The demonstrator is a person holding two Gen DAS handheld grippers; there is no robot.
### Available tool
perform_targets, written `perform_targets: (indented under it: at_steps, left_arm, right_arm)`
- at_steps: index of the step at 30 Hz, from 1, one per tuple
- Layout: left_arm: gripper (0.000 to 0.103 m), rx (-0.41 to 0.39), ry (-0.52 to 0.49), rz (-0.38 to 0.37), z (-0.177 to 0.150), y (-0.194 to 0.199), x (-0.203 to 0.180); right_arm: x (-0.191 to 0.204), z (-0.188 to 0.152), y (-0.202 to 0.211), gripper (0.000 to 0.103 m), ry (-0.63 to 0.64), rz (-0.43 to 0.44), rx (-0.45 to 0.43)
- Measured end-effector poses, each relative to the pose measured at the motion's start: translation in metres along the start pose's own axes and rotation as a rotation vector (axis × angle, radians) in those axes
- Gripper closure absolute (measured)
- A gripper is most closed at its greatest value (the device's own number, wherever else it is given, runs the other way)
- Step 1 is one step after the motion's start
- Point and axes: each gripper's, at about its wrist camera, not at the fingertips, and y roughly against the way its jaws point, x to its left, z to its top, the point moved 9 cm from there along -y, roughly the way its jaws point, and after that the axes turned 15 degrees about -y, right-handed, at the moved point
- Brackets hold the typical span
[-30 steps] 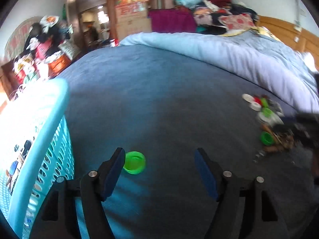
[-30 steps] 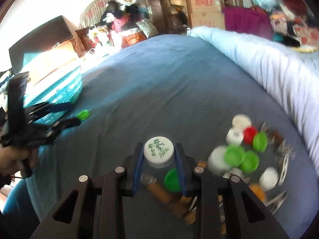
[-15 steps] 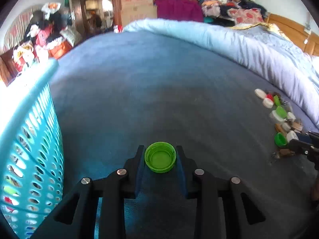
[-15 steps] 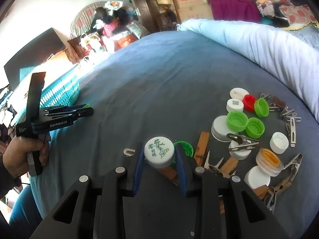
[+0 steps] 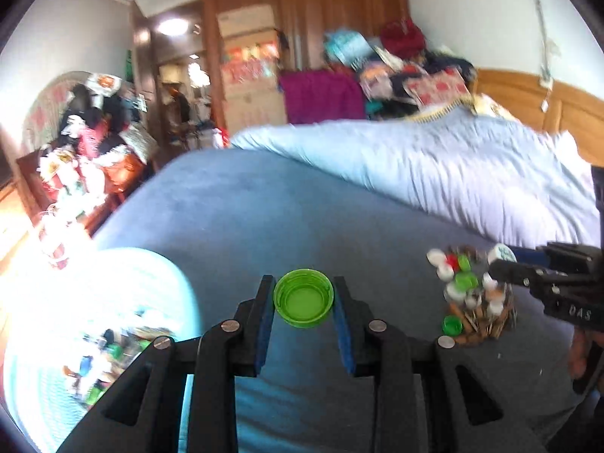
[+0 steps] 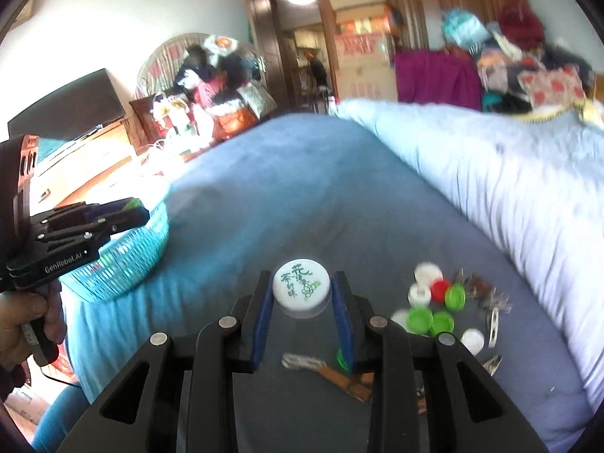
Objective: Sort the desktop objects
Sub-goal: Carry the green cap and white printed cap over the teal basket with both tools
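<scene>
My left gripper (image 5: 304, 304) is shut on a green bottle cap (image 5: 304, 302) and holds it above the blue bed cover, just right of the turquoise basket (image 5: 113, 302). My right gripper (image 6: 301, 294) is shut on a white cap with green characters (image 6: 301, 288), lifted above a pile of caps and clothespins (image 6: 434, 309). The pile also shows in the left wrist view (image 5: 472, 294), with the right gripper (image 5: 506, 260) above it. The left gripper (image 6: 128, 213) shows in the right wrist view over the basket (image 6: 124, 260).
A rolled pale blue quilt (image 6: 490, 173) lies along the right side of the bed. Wooden clothespins (image 6: 347, 377) and metal clips (image 6: 492, 324) lie around the caps. A cluttered cabinet (image 5: 75, 173) and stacked boxes (image 5: 249, 71) stand beyond the bed.
My left gripper closed on the green cap and lifted it toward the basket. My right gripper rose with the white cap and moved away from the pile.
</scene>
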Motion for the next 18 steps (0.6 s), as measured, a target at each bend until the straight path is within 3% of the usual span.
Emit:
perform_targets:
  at_steps: [13,18]
  left_arm:
    - [0.072,-0.089,0.086,0.157,0.009,0.144,0.113]
    - [0.072,-0.095,0.112,0.200,0.003,0.178,0.149]
  right_arm:
    - [0.122,0.057,0.029,0.073,0.091,0.043,-0.050]
    - [0.164,0.066,0.036,0.073,0.130,0.059,-0.058]
